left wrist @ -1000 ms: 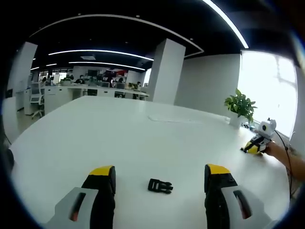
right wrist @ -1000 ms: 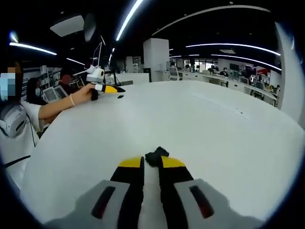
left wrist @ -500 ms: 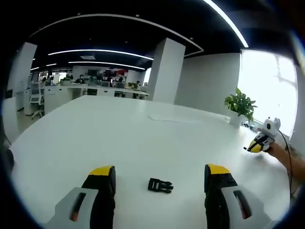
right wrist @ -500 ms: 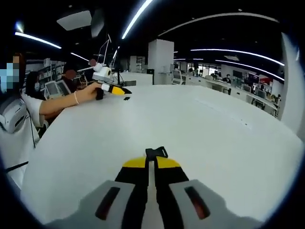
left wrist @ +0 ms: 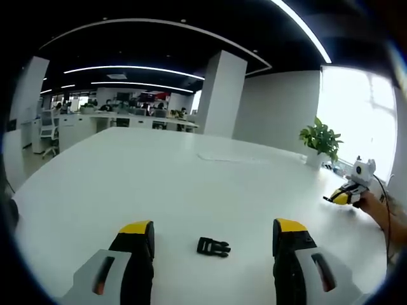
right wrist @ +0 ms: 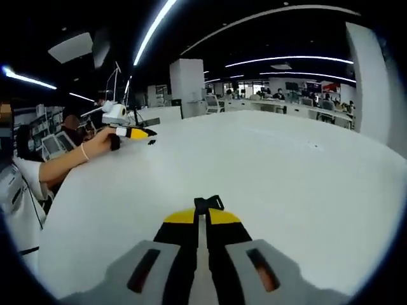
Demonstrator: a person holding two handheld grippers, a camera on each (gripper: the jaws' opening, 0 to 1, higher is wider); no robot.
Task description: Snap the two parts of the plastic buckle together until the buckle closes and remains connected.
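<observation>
Here the white table spreads broad and bare around both grippers, its far edge curving away towards the office desks and its right edge running under a bright window. In the left gripper view the left gripper stands wide, its yellow-tipped jaws well apart, and one black buckle part lies flat on the tabletop between them, near the tips and touching neither jaw. At the table's far right edge stands a potted plant, and near it the right gripper shows, held in a hand. A white pillar rises beyond the table. In the right gripper view the right gripper's jaws are pressed narrow on the other buckle part, a small black piece poking up from between the yellow tips. Far to the left, a person's arm reaches over the table edge holding the left gripper.
</observation>
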